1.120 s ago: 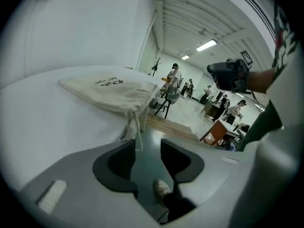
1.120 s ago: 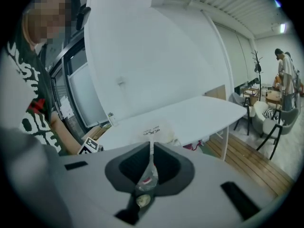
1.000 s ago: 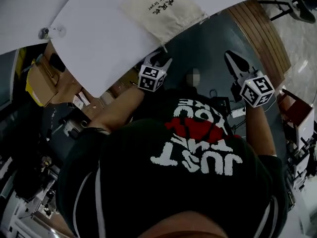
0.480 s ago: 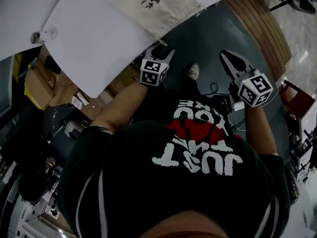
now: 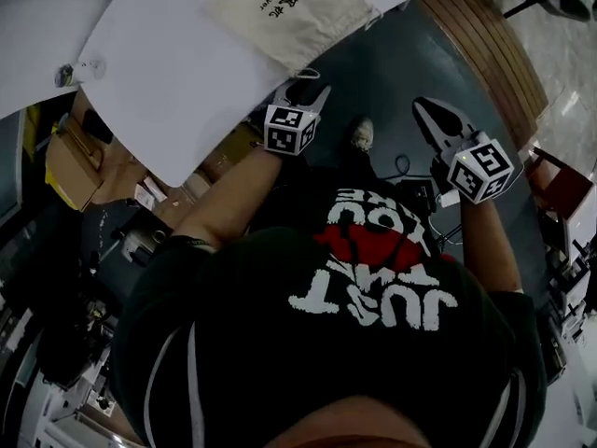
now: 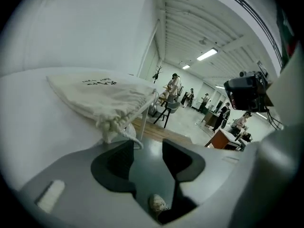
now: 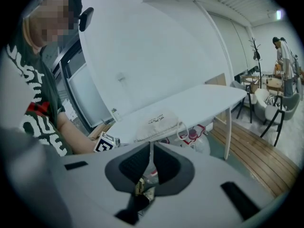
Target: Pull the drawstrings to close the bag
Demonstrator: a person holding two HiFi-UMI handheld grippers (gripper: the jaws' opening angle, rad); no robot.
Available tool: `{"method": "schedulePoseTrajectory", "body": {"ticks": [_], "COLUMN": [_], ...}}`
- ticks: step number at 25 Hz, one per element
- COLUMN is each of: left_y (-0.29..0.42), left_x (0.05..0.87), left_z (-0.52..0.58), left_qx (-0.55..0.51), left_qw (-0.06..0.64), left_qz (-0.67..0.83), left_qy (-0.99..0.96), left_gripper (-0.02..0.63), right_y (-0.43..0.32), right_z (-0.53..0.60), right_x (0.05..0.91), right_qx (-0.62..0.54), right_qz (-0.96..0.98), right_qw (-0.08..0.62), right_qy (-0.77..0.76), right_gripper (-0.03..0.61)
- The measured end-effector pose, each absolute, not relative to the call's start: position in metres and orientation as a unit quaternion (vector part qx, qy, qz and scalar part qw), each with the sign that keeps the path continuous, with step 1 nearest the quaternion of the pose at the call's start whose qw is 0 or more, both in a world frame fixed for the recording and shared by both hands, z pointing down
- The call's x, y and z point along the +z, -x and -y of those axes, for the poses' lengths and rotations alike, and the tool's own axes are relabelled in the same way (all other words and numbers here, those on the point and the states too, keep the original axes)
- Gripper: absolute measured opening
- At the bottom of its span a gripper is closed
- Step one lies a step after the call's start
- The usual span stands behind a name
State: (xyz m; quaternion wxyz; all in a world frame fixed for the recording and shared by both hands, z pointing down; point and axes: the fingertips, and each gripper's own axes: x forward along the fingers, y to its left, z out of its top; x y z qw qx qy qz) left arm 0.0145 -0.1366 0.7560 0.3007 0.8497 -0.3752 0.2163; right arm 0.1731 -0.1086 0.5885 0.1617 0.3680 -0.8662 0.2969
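A cream cloth drawstring bag with black print lies on the white table, its gathered mouth at the table's edge. A cord loop hangs over that edge. My left gripper is just below the loop, open, with nothing between its fingers. In the left gripper view the bag and its cord lie just ahead of the left gripper. My right gripper hangs over the floor to the right, away from the table, shut and empty. The right gripper faces the bag from a distance.
Cardboard boxes and clutter sit under the table at the left. A wooden floor strip runs at the right. A red-capped bottle stands below the table. A camera rig and distant people fill the room beyond.
My left gripper has edged forward to the bag's mouth at the table edge. The right gripper has barely moved.
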Motion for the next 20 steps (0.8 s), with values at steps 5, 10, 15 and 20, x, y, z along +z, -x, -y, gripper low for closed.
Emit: {"method": "schedulePoseTrajectory", "body": {"ticks": [5,10,15,20], "left_y": [-0.018,-0.004,0.002,-0.012], "left_x": [0.742,0.731,0.752,0.759], "left_z": [0.146,0.143,0.145,0.149], "left_qx": [0.186,0.142,0.138,0.148], "left_qw": [0.307,0.359,0.393,0.374], "left_qz": [0.381,0.414,0.438,0.417], "left_qy": [-0.852,-0.824,-0.797,-0.815], "left_gripper": [0.17,0.17,0.17,0.169], "right_y": [-0.173,-0.173,-0.172,-0.176], "right_z": [0.107,0.108,0.107,0.099], "right_x": [0.586,0.581,0.579,0.581], "right_qx": [0.296,0.296,0.297,0.302], "right_qz": [0.866,0.868,0.869,0.866], "right_qw": [0.161,0.155,0.155,0.16], "right_qy": [-0.368,-0.368,-0.365,-0.366], "right_gripper": [0.009,0.008,0.008,0.009]}}
